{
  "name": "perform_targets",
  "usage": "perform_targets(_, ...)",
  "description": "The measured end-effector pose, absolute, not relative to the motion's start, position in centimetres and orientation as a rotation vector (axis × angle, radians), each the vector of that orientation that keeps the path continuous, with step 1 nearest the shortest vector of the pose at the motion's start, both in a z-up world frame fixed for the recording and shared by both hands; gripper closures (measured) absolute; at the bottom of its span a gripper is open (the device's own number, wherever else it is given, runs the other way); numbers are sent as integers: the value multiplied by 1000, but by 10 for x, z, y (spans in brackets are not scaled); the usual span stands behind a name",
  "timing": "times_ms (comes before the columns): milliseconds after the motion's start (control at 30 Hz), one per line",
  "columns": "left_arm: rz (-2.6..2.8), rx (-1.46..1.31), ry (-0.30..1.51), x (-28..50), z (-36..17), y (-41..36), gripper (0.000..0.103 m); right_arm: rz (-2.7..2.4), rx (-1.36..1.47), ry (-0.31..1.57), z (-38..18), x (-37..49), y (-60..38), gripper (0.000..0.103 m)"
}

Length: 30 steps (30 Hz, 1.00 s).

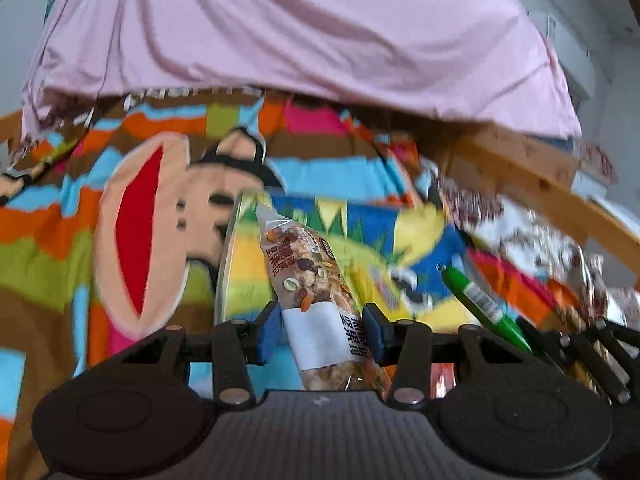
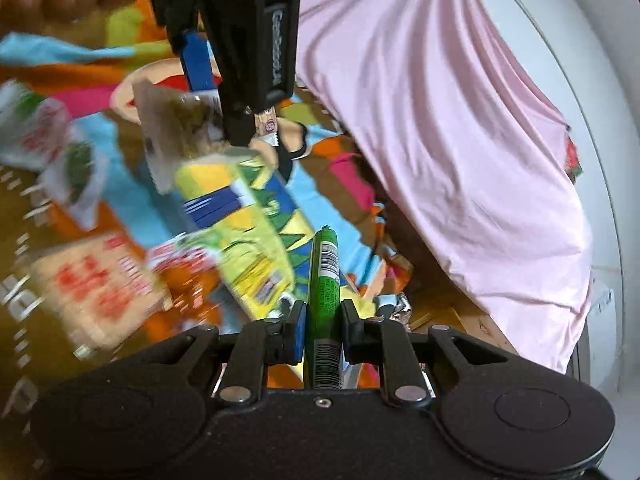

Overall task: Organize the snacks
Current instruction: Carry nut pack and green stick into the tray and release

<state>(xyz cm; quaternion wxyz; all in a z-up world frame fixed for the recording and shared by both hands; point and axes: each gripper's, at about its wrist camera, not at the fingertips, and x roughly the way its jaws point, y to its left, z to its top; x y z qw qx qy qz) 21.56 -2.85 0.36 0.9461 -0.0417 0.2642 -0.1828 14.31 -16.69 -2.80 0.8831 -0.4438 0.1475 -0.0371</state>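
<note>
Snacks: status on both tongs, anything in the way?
Left tongs shut on nut bar. Right tongs shut on green stick snack. Both lifted above loose packets; nothing blocking.

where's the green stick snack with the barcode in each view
Left wrist: the green stick snack with a barcode lies at lower right, held by the right gripper.
Right wrist: it stands bottom centre, clamped in that gripper.
Shared landmark: the yellow and blue snack pack behind it.
</note>
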Motion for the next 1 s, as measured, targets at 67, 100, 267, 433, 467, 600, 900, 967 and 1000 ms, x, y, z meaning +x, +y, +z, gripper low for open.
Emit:
perform_targets(67,-383,-134,485,231,6,-35,55,-96,-889,295,-24,159,-174,84)
perform_targets(100,-385,-151,464,237,6,-39,55,-104,-872,289,-23,167,-177,84)
perform_targets(267,-414,-197,420,280,-4,-67,55,-132,-780,308,-24,213,-193,84)
perform_targets(433,-411,-228,449,318,-27,-82,55,-159,-668,366,-28,263,-208,84)
perform_targets(467,-404,-235,457,326,-31,-83,55,-162,-645,379,-31,270,-210,84)
perform_targets(600,-381,-254,512,349,-49,-86,55,-166,-550,456,-43,299,-222,84)
perform_targets(900,-377,-207,650,369,-80,-91,55,-170,-435,583,-62,321,-233,84)
perform_targets(967,-373,-204,669,371,-84,-92,55,-168,-432,599,-66,322,-233,84)
perform_targets(1000,-374,-204,677,372,-85,-91,55,-166,-426,611,-68,323,-234,84)
